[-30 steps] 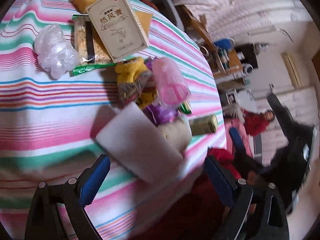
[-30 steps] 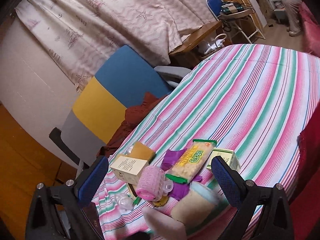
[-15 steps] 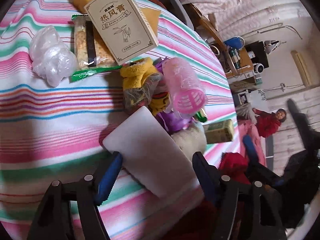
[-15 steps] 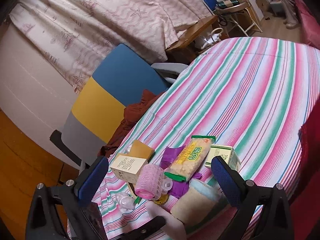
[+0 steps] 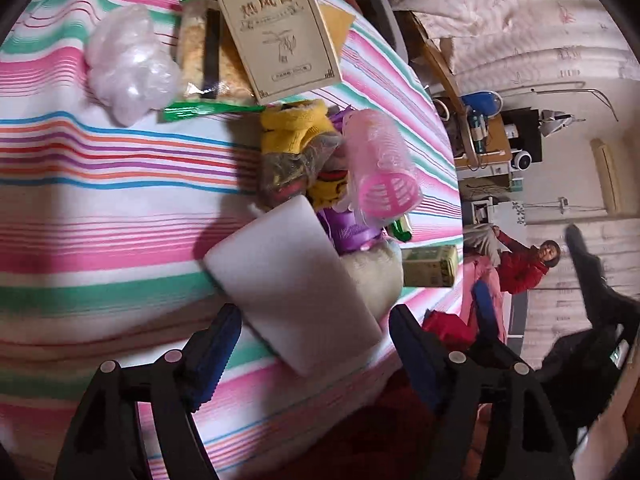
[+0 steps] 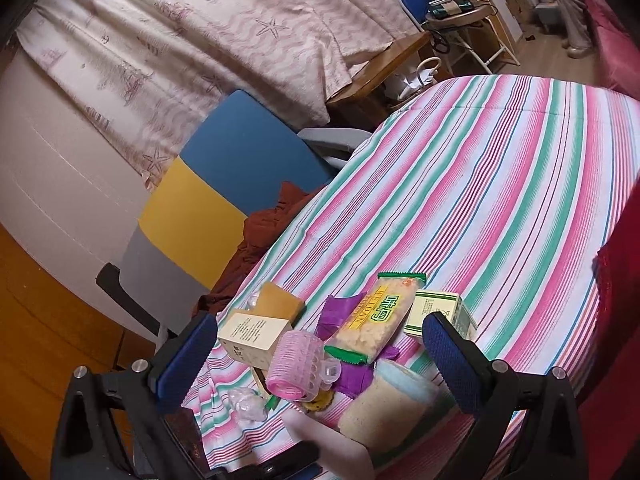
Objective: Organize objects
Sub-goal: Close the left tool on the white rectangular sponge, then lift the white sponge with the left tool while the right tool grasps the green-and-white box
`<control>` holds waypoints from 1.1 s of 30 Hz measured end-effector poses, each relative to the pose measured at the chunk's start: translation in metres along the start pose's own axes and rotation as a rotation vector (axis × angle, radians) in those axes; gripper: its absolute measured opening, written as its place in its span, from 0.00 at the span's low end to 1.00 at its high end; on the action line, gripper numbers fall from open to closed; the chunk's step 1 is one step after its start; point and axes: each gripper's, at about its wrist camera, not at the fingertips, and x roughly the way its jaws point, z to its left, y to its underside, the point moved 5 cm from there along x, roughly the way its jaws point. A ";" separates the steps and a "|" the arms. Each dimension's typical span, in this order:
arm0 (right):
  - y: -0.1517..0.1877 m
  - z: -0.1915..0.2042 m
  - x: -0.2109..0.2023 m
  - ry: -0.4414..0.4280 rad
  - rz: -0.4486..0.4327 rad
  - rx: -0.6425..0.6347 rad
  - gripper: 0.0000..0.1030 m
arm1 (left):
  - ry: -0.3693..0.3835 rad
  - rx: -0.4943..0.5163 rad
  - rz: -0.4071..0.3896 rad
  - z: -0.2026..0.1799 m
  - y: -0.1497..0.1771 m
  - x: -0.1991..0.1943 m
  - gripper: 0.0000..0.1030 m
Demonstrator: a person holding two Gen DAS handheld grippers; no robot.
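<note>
Left tool (image 5: 314, 334) and right tool (image 6: 320, 354) both hover, jaws spread wide.

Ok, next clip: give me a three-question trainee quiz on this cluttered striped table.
1. True or false: the left gripper has shut on the white sponge block.
2. What lies on the pile next to the pink hair roller: A snack bar packet, B spoon, C mug?
3. Fill in: the right gripper is ___ and holds nothing.

Key: 1 false, its fingers straddle the block with gaps; 2 A; 3 open.
</note>
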 end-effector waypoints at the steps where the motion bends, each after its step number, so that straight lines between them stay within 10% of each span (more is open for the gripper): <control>1: 0.000 0.000 0.000 -0.002 0.000 0.000 1.00 | -0.008 -0.004 -0.001 0.000 -0.001 0.002 0.76; 18: -0.002 -0.016 -0.002 -0.006 -0.009 0.088 1.00 | -0.076 0.159 -0.057 0.008 -0.003 -0.012 0.60; 33: -0.002 -0.049 0.021 0.289 0.106 0.168 1.00 | -0.155 0.422 -0.281 0.034 0.021 -0.130 0.60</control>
